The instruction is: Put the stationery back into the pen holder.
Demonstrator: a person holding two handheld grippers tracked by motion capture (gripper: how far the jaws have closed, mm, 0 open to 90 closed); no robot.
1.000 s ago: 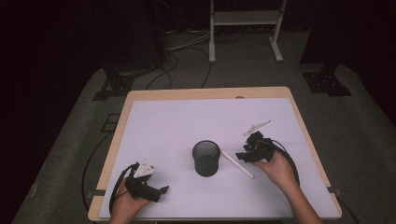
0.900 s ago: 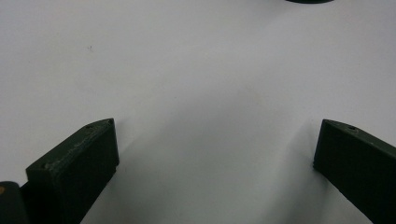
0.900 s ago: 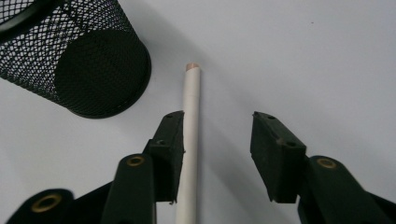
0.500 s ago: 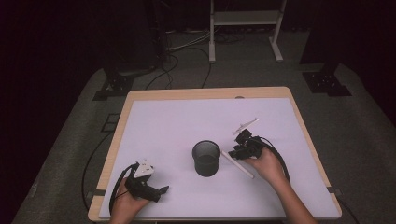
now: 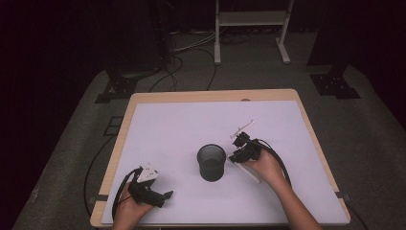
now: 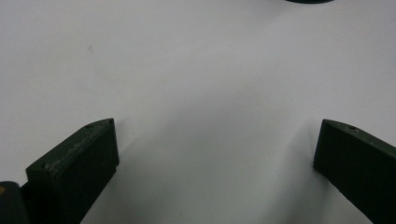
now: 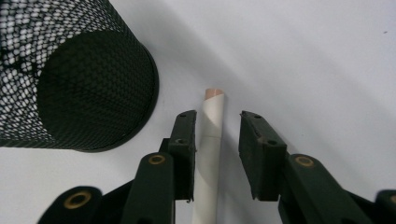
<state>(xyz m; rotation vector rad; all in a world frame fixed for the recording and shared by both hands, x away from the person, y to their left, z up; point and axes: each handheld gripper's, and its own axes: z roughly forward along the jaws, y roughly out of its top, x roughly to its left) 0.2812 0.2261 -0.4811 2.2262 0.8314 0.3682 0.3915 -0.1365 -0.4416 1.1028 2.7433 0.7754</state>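
A black mesh cup [image 5: 211, 163] [image 7: 79, 79] stands upright near the middle of the white table top. Just right of it lies a white pen [image 5: 252, 175] [image 7: 211, 140] with a tan tip, flat on the table. My right gripper [image 5: 237, 155] [image 7: 218, 119] is lowered over the pen, which lies between its jaws. The jaws have just been closing; one pad touches the pen and a gap remains at the other. My left gripper [image 5: 165, 195] [image 6: 215, 154] rests at the front left, wide open, with only bare table between its jaws.
The white sheet [image 5: 182, 129] covers a wooden table [image 5: 206, 96] whose front edge is close to both hands. Cables trail from each gripper. Beyond the table are a dark floor, cables and a white stand [image 5: 251, 19].
My right gripper has moved left toward the cup and lowered onto the pen, and its jaws have narrowed around it. The left gripper has stayed put.
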